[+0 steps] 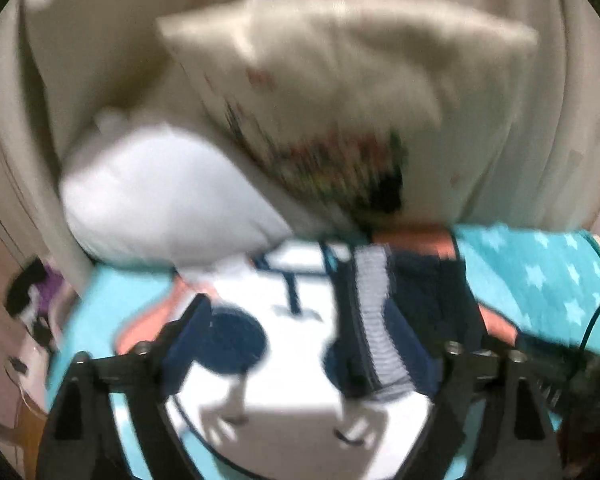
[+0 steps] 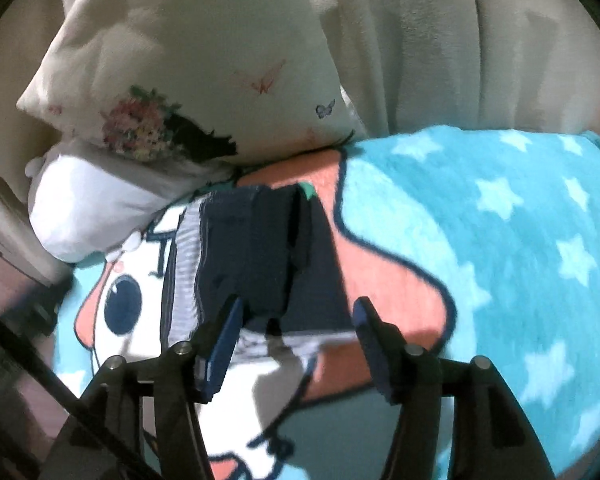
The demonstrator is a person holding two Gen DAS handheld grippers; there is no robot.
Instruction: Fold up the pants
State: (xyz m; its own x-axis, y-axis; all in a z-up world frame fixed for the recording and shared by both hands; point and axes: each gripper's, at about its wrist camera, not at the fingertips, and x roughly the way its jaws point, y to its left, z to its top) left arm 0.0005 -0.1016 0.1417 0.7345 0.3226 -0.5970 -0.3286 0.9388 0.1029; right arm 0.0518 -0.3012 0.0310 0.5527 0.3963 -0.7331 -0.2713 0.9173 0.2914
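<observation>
Dark navy pants [image 2: 260, 252] with a grey striped band lie bunched on a turquoise star blanket [image 2: 500, 240] with a cartoon face. They also show in the blurred left wrist view [image 1: 412, 312]. My right gripper [image 2: 296, 312] is open, its fingers apart just in front of the pants' near edge, holding nothing. My left gripper [image 1: 332, 320] is open wide; its left finger [image 1: 188, 332] is over the cartoon face and the pants lie by its right finger. It holds nothing.
A floral cream pillow [image 2: 188, 80] leans on a white pillow [image 2: 88, 208] at the back left. Cream curtains [image 2: 460, 48] hang behind. A green cable [image 1: 596, 320] runs at the right in the left wrist view. Dark clutter [image 1: 32, 300] sits at the left.
</observation>
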